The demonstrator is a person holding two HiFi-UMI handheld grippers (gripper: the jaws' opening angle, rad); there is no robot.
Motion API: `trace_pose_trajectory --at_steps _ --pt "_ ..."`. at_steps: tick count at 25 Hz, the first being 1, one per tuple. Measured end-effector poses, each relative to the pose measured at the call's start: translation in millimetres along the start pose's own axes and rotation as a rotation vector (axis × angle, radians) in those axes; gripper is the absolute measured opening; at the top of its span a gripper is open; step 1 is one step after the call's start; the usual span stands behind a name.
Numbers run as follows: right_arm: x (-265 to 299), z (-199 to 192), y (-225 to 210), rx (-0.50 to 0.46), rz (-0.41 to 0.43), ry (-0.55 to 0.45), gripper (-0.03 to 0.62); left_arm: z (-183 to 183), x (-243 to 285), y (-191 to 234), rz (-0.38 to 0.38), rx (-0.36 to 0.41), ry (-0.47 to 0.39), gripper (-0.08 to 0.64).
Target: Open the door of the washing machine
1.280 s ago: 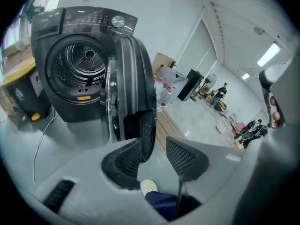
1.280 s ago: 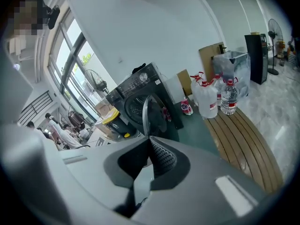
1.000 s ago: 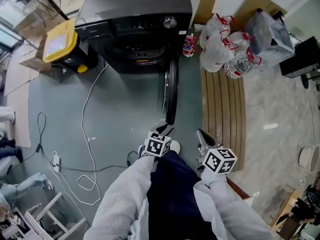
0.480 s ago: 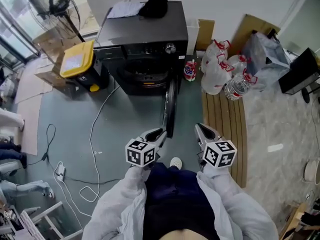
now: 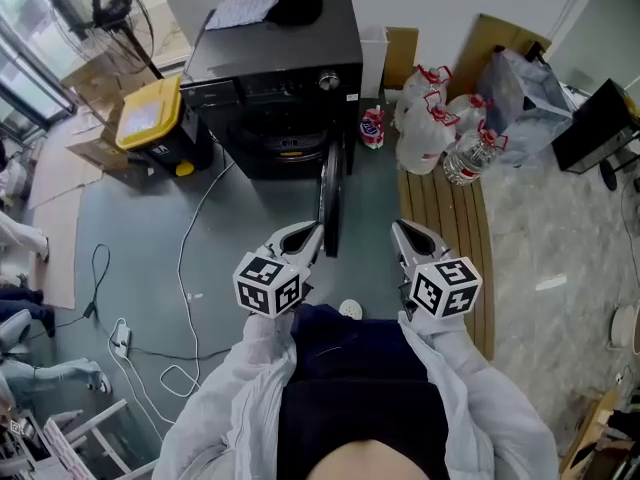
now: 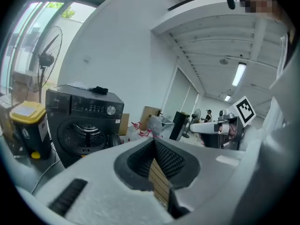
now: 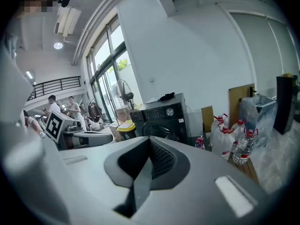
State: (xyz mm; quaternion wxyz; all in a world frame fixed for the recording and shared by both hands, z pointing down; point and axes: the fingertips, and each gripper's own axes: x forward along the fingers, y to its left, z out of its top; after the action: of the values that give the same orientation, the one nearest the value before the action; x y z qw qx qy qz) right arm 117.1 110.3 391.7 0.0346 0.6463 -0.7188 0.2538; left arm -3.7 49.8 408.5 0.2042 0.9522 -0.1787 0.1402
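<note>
The left tool (image 5: 308,234) has just been closing its jaws, and they now meet with nothing between them. The right tool (image 5: 404,234) is clenched too, and empty. Both hang in front of the person, touching nothing. Just ahead, between them in the head view, the door (image 5: 330,198) stands swung wide open and edge-on, at the right of the drum mouth of the black washing machine (image 5: 280,58). Water bottles (image 5: 440,118) stand to the machine's right and a yellow-lidded bin (image 5: 145,113) to its left.
</note>
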Motion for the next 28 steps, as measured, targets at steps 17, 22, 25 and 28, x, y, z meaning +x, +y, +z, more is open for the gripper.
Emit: trace_pose_trajectory --at_steps 17,22,25,28 --pt "-19.1 -26.3 0.0 -0.042 0.023 0.014 0.009 -23.7 -19.8 -5.1 0.106 0.072 -0.012 -0.002" --pt "-20.0 -22.9 2.2 -0.05 0.032 0.005 0.009 -24.2 -27.8 -0.7 0.134 0.068 -0.018 -0.002" --pt "-19.5 -20.8 3.0 -0.05 0.034 0.003 0.009 -22.8 -30.0 3.4 0.15 0.068 -0.018 -0.002" --pt "-18.5 -20.9 3.9 -0.05 0.042 0.005 0.009 -22.9 -30.2 6.1 0.162 0.063 -0.019 -0.002"
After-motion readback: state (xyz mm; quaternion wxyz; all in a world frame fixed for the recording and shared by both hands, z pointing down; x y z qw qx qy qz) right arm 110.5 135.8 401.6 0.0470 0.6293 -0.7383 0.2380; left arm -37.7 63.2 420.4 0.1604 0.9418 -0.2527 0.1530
